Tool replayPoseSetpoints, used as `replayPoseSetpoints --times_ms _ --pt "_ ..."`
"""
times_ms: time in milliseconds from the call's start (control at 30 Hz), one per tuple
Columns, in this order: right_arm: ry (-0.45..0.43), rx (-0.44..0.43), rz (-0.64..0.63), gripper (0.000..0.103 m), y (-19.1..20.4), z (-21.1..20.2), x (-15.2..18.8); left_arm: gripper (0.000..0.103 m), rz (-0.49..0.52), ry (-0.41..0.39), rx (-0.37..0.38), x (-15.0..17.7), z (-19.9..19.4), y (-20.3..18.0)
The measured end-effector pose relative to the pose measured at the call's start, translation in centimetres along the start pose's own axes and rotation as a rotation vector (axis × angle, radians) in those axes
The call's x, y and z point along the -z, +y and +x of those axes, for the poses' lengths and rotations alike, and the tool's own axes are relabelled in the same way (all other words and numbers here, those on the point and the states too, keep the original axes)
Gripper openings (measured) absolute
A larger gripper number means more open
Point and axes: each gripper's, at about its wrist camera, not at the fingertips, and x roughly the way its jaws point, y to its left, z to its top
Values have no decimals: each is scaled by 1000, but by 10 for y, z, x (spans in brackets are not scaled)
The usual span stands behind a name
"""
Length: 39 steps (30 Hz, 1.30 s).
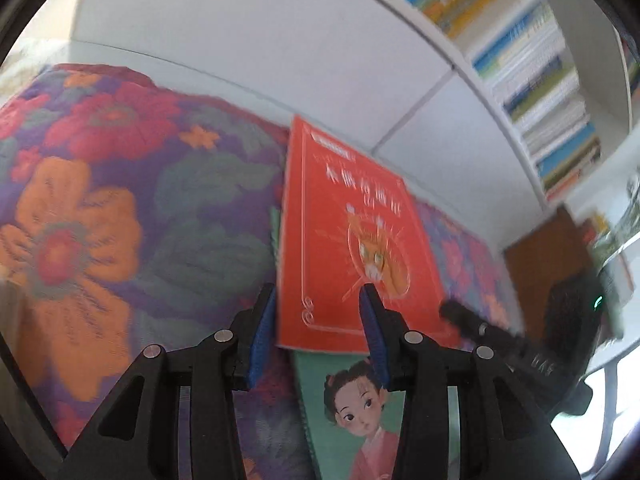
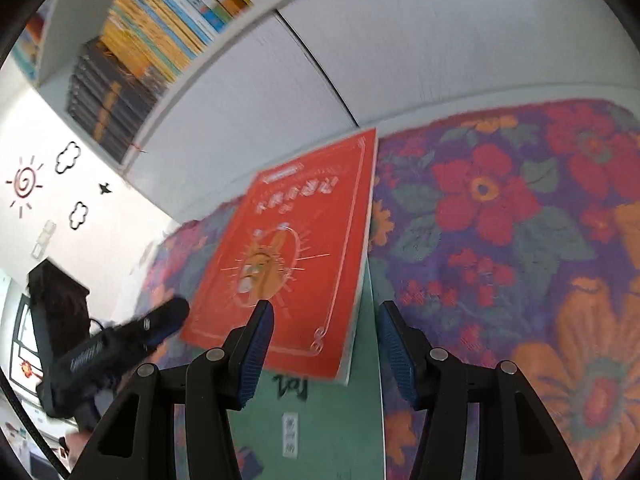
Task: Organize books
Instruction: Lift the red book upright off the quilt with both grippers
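Your left gripper (image 1: 320,328) and right gripper (image 2: 324,344) both hover with jaws spread, pinching nothing. The red book (image 1: 352,240) lies on a green book (image 1: 352,412), on the flowery cloth (image 1: 120,200).

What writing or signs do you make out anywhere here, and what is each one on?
Red book: pale title characters above an orange cat, too blurred to read.
Green book beneath it: dark characters and a small white label, unreadable.
Shelf books: spine lettering too small and blurred.
Wall: sun, cloud and bird stickers, no words.
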Motion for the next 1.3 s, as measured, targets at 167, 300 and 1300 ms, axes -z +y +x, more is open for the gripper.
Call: replayPoseSetpoints --times_ms 167,300,1300 --pt "-13 46 -82 54 12 0 3 38 103 -57 -112 6 -6 -20" --pt "-16 25 -54 54 7 -1 3 38 68 -63 -97 1 -11 -12" --pt "203 40 -135 56 24 -105 129 39 353 202 -48 162 -119 -60"
